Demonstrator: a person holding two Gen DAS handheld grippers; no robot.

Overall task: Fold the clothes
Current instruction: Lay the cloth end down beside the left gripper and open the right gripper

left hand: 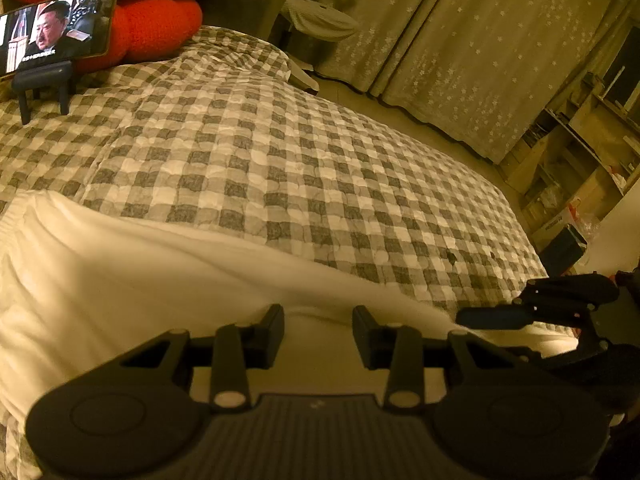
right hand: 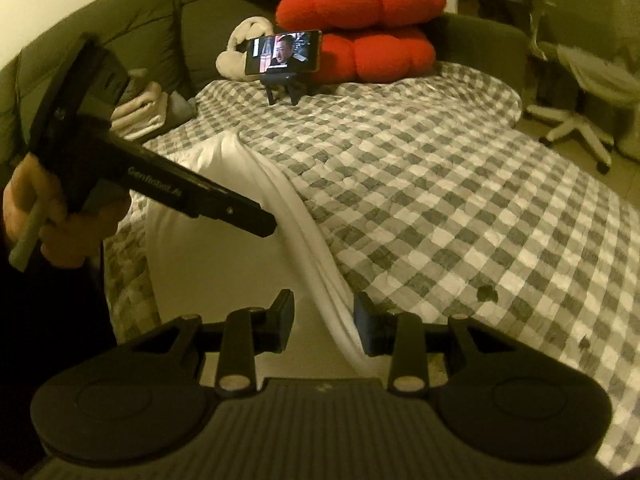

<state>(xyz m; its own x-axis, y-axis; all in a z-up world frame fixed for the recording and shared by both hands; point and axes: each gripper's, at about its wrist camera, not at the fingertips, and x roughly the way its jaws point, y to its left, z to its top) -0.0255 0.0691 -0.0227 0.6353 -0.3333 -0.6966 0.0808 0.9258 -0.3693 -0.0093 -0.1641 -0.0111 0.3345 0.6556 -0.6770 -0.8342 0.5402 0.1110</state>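
A white garment (left hand: 120, 280) lies spread on the checked bedspread (left hand: 280, 152), with one long folded edge running away from me. My left gripper (left hand: 319, 330) hovers low over the garment's near part, open, with only cloth showing in the gap. In the right wrist view the same white garment (right hand: 208, 248) lies at the left, and its thick folded edge passes between the fingers of my right gripper (right hand: 325, 322), close to the right finger; that gripper is open. The left gripper (right hand: 264, 226), held by a hand (right hand: 60, 220), points down at the garment's middle. The right gripper (left hand: 468, 316) shows at the garment's right end.
A phone on a stand (right hand: 284, 52) plays video at the bed's head, in front of red cushions (right hand: 360, 0). Folded pale clothes (right hand: 140, 112) sit by the grey headboard. An office chair (right hand: 576, 128), starred curtains (left hand: 460, 40) and cluttered shelves (left hand: 580, 152) stand beyond the bed.
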